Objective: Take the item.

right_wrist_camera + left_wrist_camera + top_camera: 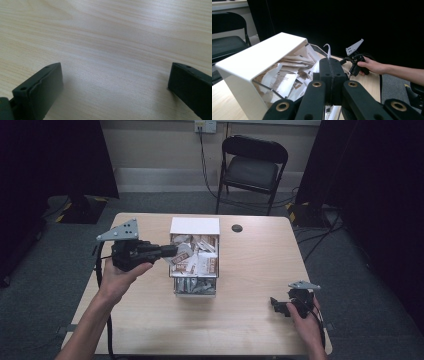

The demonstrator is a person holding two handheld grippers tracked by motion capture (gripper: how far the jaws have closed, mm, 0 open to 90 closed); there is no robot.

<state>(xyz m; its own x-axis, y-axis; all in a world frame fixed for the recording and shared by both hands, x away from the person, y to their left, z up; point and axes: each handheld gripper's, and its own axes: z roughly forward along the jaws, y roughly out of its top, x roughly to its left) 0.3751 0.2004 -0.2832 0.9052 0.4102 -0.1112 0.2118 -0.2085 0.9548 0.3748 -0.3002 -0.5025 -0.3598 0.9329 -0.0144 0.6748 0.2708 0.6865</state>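
Room: dark curtains on both sides, grey carpet, a black folding chair (pixel 253 165) against the far wall beyond the box.
Tabletop (pixel 250 270): pale wood grain, carrying a white box in the middle and a small dark round hole (pixel 237 228) just past the box's far right corner.
Box (pixel 195 226): white, with a solid lid panel over its far end and clear walls at the near end; the landmark for everything else. In the left gripper view its white panel (pixel 262 56) slopes across the left half of the frame.
Packets (pixel 197 260): a loose heap of white and brown paper sachets fills the box up to its rim; more show through the clear near wall.
Left tool (pixel 172 251): held in the person's left hand (pixel 120 275), reaching level from the left of the box, tips over the box's left edge among the sachets. Jaws pressed together; in the left gripper view a thin white paper edge (pixel 328 51) sticks up out of the seam between them, so they pinch one packet.
Held packet: at the left edge of the box, just above the heap, mostly hidden by the jaws.
Right tool (pixel 280 306): well to the right of the box and nearer the person, low over the bare tabletop, in the right hand (pixel 305 320). Jaws stand wide apart in the right gripper view, nothing but wood (pixel 112 50) between them.
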